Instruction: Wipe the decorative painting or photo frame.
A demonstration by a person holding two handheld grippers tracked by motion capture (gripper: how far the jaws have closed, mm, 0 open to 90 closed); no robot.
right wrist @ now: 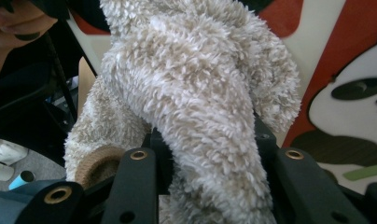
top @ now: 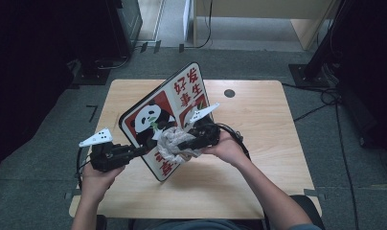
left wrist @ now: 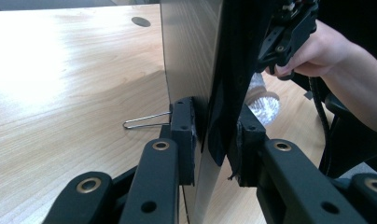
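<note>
Two clamped grippers: left gripper (left wrist: 214,140) on panda board (top: 168,117), right gripper (right wrist: 210,154) on board-hiding fluffy cloth (right wrist: 200,93).

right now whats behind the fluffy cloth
The panda board, held tilted by the left gripper; the right gripper presses the fluffy cloth on its printed face, covering part of the print.

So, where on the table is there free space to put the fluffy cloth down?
The table is bare right of the panda board, up to the round hole, and along the far left edge. It is crowded at the front left: the left gripper clamps the board, and the right gripper presses the fluffy cloth against it.
</note>
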